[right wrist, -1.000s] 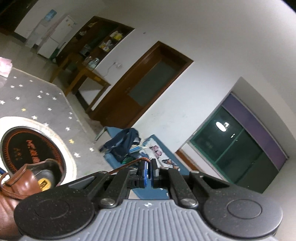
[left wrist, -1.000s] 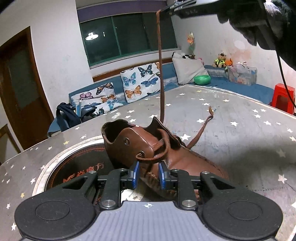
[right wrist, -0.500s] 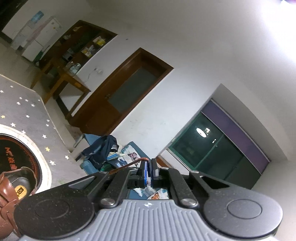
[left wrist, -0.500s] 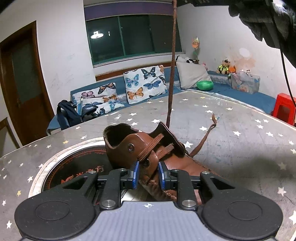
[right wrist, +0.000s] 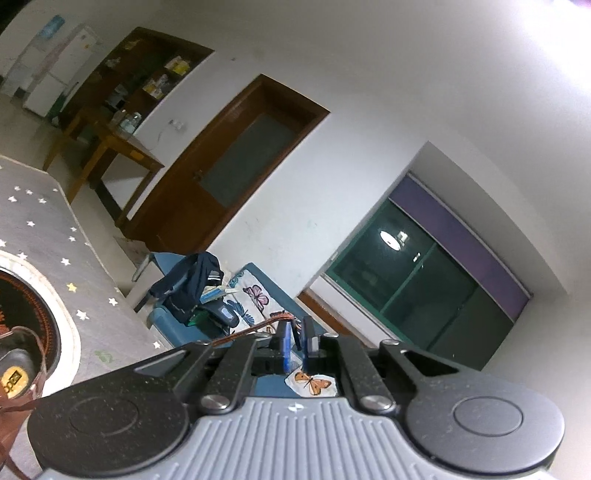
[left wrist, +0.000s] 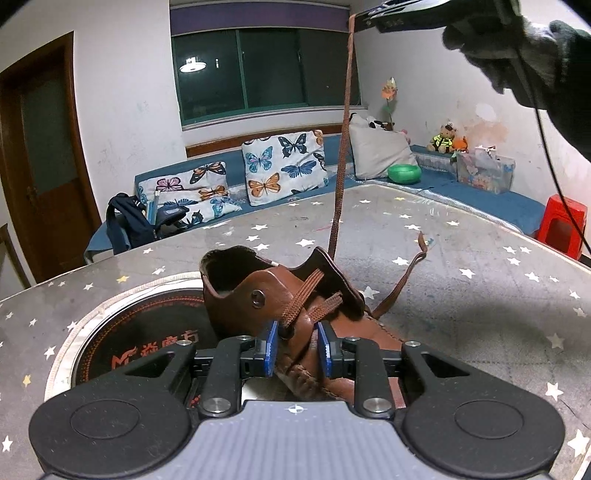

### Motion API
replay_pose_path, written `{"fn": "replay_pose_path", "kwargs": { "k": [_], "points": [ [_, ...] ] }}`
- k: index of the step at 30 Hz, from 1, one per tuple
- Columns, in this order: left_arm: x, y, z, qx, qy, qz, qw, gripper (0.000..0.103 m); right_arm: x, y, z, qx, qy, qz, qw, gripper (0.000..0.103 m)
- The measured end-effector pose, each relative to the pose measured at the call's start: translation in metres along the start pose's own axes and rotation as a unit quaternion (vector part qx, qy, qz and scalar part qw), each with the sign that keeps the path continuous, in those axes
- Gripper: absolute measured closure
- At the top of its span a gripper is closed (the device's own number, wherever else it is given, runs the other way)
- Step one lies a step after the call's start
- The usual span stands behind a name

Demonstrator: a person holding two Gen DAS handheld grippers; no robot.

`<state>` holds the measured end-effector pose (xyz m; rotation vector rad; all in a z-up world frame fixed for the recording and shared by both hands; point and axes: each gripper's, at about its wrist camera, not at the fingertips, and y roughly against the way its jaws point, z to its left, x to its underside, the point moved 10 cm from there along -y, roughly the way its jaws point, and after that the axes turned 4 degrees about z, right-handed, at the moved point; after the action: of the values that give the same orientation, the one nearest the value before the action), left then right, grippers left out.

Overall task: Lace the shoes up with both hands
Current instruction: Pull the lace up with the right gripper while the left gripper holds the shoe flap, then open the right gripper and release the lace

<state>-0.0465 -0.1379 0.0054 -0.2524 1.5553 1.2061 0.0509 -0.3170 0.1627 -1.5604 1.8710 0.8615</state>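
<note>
So the brown leather shoe (left wrist: 280, 295) sits on the grey star-print table (left wrist: 461, 258), right at the edge of the round black inset (left wrist: 147, 332) with red lettering, its open heel end facing the butterfly cushions (left wrist: 280, 166) on the blue bench behind the table.

The left gripper (left wrist: 295, 349) is down at the shoe's near side, its blue pads (left wrist: 271, 347) on either side of the eyelet flap with the crossed lace running up just above them. The pads look like they're pinching the leather, so I'd call that clamped on the shoe.

The lace (left wrist: 341, 166) goes from the shoe's tongue area nearly straight up, pulled taut, to the right gripper (left wrist: 356, 18), which is high above the shoe, held by a dark-gloved hand (left wrist: 517, 48). From the right wrist cam there's a thin gap showing between that gripper's pads (right wrist: 284, 345), and its jaws have just been opening a bit. The frayed lace end sits against the left-hand pad rather than squeezed between the two, from what I can see. The other lace end (left wrist: 406, 273) trails loose on the table on the shoe's far right side.
</note>
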Motion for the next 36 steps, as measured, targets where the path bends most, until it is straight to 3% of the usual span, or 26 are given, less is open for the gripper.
{"fn": "replay_pose_path", "kwargs": {
  "k": [11, 15, 17, 26, 29, 36],
  "points": [
    [-0.001, 0.002, -0.001, -0.005, 0.003, -0.003, 1.0, 0.076, 0.03, -0.038, -0.011, -0.003, -0.041, 0.056, 0.998, 0.091],
    [-0.002, 0.004, 0.0, -0.006, 0.007, -0.007, 0.9999, 0.076, 0.048, -0.039, -0.009, -0.023, -0.059, 0.078, 0.995, 0.09],
    [-0.003, 0.005, 0.001, -0.007, 0.009, -0.008, 0.9999, 0.076, 0.06, -0.039, -0.006, -0.034, -0.068, 0.092, 0.993, 0.081],
    [-0.004, 0.007, 0.005, -0.004, 0.015, -0.012, 0.9998, 0.078, 0.133, -0.03, 0.039, -0.106, -0.108, 0.173, 0.973, 0.071],
    [-0.004, 0.008, 0.005, 0.003, 0.018, -0.015, 0.9997, 0.084, 0.157, -0.024, 0.055, -0.132, -0.131, 0.199, 0.962, 0.071],
    [-0.007, 0.01, 0.01, 0.009, 0.033, -0.021, 0.9992, 0.091, 0.18, -0.004, 0.092, -0.18, -0.144, 0.218, 0.948, 0.071]
  ]
}}
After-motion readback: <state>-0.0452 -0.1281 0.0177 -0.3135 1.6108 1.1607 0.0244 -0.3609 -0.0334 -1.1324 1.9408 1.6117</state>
